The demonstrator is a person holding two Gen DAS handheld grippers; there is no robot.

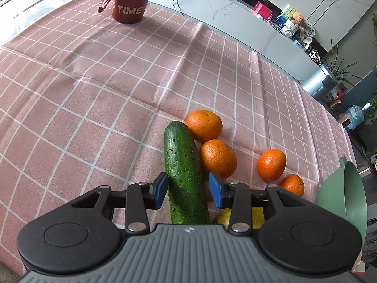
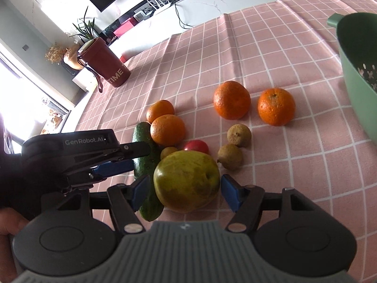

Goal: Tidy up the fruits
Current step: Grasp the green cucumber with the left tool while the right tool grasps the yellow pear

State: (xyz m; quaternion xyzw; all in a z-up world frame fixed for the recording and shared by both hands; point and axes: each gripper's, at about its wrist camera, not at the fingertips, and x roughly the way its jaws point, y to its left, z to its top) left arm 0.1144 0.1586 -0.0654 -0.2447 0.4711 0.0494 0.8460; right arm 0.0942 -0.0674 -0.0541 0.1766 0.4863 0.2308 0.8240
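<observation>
A green cucumber (image 1: pixel 185 176) lies on the pink checked cloth between the blue pads of my left gripper (image 1: pixel 188 189); the jaws are open, with a gap on the right side. Several oranges (image 1: pixel 218 158) lie just right of it. In the right wrist view my right gripper (image 2: pixel 186 192) is open around a large yellow-green apple (image 2: pixel 186 184), pads slightly apart from it. The cucumber (image 2: pixel 146 165) lies left of the apple, with the left gripper (image 2: pixel 113 162) over it. Oranges (image 2: pixel 232 100), two brown kiwis (image 2: pixel 239 135) and a red tomato (image 2: pixel 196 146) lie beyond.
A green colander (image 2: pixel 355 94) stands at the right, also at the left wrist view's right edge (image 1: pixel 341 195). A red TIME cup (image 1: pixel 129 0) with a strap stands at the far side of the table. The table edge runs behind the cloth (image 1: pixel 94 70).
</observation>
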